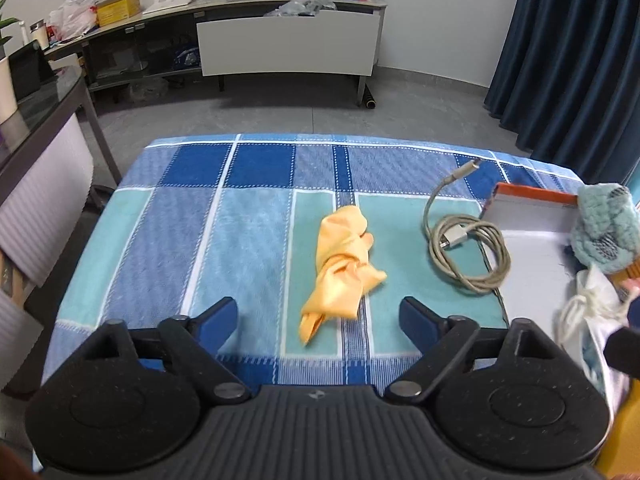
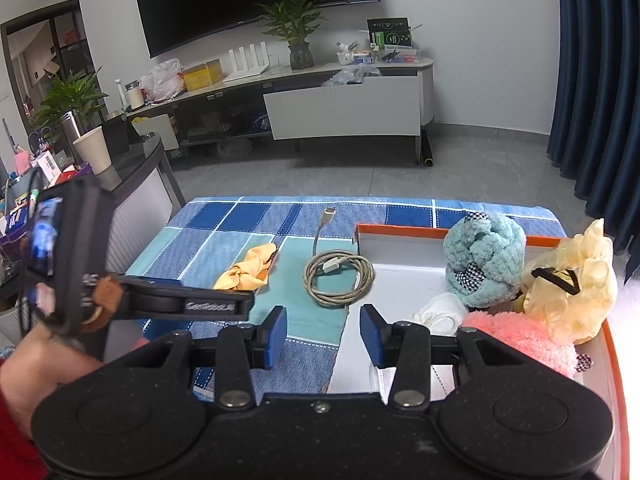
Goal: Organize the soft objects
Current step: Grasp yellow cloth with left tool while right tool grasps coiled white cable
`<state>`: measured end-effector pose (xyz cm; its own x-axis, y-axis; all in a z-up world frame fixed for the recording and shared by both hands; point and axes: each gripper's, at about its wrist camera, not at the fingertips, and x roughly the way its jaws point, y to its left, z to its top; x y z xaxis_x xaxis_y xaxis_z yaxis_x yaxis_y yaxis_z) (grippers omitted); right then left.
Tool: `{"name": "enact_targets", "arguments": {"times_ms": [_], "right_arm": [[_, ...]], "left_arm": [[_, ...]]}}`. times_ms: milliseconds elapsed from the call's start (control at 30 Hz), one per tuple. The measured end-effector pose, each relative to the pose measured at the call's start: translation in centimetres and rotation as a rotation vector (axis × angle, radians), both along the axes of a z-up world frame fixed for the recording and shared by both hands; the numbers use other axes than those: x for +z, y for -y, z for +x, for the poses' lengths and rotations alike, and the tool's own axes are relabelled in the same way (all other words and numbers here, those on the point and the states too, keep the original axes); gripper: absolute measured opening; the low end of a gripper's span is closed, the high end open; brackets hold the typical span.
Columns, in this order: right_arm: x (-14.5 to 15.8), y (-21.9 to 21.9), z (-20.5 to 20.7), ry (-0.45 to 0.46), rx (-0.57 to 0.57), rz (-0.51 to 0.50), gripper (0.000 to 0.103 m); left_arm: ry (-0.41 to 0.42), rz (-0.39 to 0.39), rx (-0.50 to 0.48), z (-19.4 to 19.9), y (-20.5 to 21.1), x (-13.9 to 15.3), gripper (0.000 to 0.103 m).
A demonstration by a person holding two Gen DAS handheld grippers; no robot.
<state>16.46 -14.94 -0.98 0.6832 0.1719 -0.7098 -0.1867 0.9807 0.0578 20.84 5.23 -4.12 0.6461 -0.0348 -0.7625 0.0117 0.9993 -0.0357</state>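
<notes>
Item: orange cloth [image 1: 344, 268], crumpled and twisted, lying loose on the blue checked tablecloth [image 1: 224, 224], outside the tray; this looks to be the last soft piece not yet put away. Your left gripper [image 1: 318, 320] hangs just short of its near end, jaws spread wide and empty, the cloth ahead of the blue pads and not between them. Your right gripper [image 2: 323, 334] sits over the near left corner of the orange-rimmed tray [image 2: 400, 229], jaws partly apart, nothing held. Tray contents: teal knitted ball [image 2: 482, 258], pink plush [image 2: 524, 338], pale yellow ruffled piece [image 2: 576, 280], white fabric [image 2: 440, 316]. Also present: coiled grey cable [image 1: 468, 252], on the tablecloth between the cloth and the tray, its loop touching the tray's edge. Hazards, as judged: closing on only the thin near tail could let the bundle unroll and slip out during the lift; pressing low could pinch the tablecloth along with it and drag the cable; carrying the cloth low toward the tray could snag the coil; the tray is already crowded, so a careless drop could leave the cloth draped over the rim.
</notes>
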Motion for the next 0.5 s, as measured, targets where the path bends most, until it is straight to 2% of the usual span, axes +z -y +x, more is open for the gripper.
{"name": "enact_targets", "arguments": {"times_ms": [33,167,200,233,300,333,433,500], "right_arm": [[-0.1,0.0,0.2,-0.004,0.001,0.000,0.051],[-0.7,-0.1,1.2,-0.018,-0.005,0.005,0.053],[-0.9,-0.2,1.5,-0.022,-0.003,0.005,0.054],[-1.1,-0.4,1.8,-0.024,-0.001,0.003,0.057],[-1.5,-0.7,2.5,-0.035,-0.002,-0.002,0.064],[-1.7,-0.8,3.0,-0.040,-0.005,-0.005,0.068],[-2.4,-1.4,4.3,-0.059,-0.005,-0.013,0.077],[-2.8,-1.6,5.4,-0.070,-0.017,-0.018,0.079]], "left_arm": [[0.003,0.007,-0.004,0.4,0.2,-0.1,0.088],[0.017,0.032,-0.030,1.7,0.4,-0.5,0.073],[0.015,0.032,-0.038,1.9,0.4,-0.7,0.059],[0.016,0.035,-0.048,1.9,0.5,-1.0,0.057],[0.041,0.033,-0.067,1.7,0.3,-0.9,0.035],[0.045,0.019,-0.075,1.6,0.3,-0.7,0.030],[0.062,0.003,-0.071,0.8,-0.4,-0.2,0.028],[0.068,-0.017,-0.057,0.2,-1.4,0.0,0.027]]}}
